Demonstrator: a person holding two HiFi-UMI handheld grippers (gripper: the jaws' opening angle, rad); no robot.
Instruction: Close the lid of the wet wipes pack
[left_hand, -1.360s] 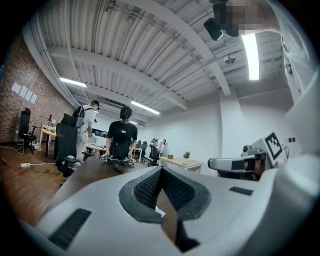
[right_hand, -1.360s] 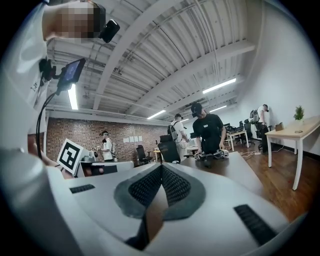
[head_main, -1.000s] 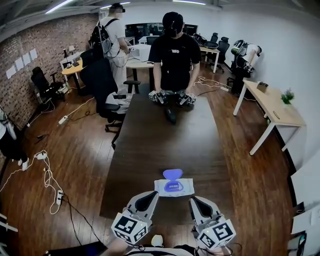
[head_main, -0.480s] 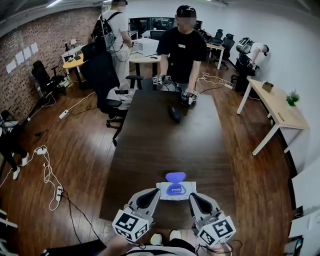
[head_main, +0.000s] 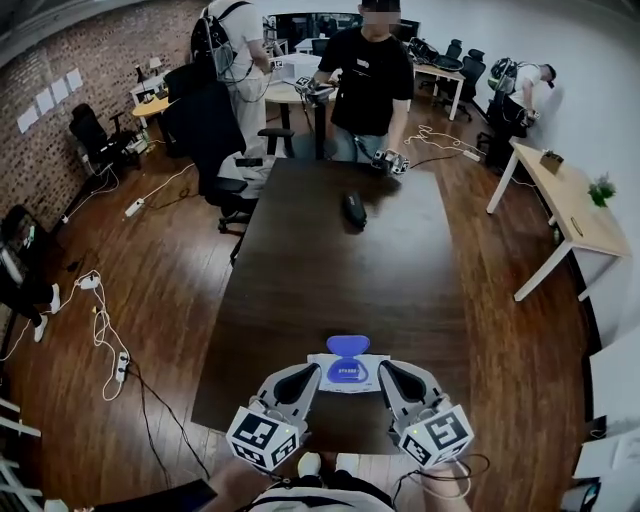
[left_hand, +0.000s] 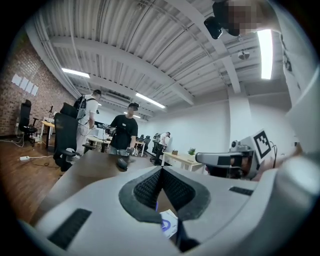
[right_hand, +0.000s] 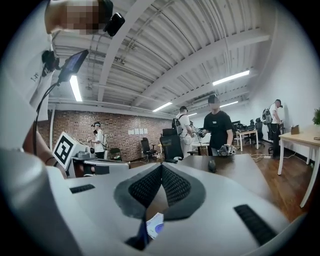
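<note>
The white wet wipes pack (head_main: 347, 373) lies flat near the front edge of the dark table (head_main: 330, 280), with its blue lid (head_main: 347, 346) flipped open toward the far side. My left gripper (head_main: 311, 372) sits just left of the pack and my right gripper (head_main: 387, 370) just right of it, both shut and empty, pointing nearly level across the table. In the left gripper view the jaws (left_hand: 161, 171) meet at the tips, with a corner of the pack (left_hand: 167, 223) showing beneath. In the right gripper view the jaws (right_hand: 161, 166) are also shut above the pack (right_hand: 155, 228).
A black object (head_main: 354, 210) lies far down the table. A person (head_main: 370, 60) stands at the far end holding grippers; another stands behind, at the left. A black office chair (head_main: 215, 140) is at the table's left, a white desk (head_main: 560, 215) at the right, cables (head_main: 100, 340) on the floor.
Both grippers have moved forward and now flank the pack. The person at the far end has lifted their grippers off the table.
</note>
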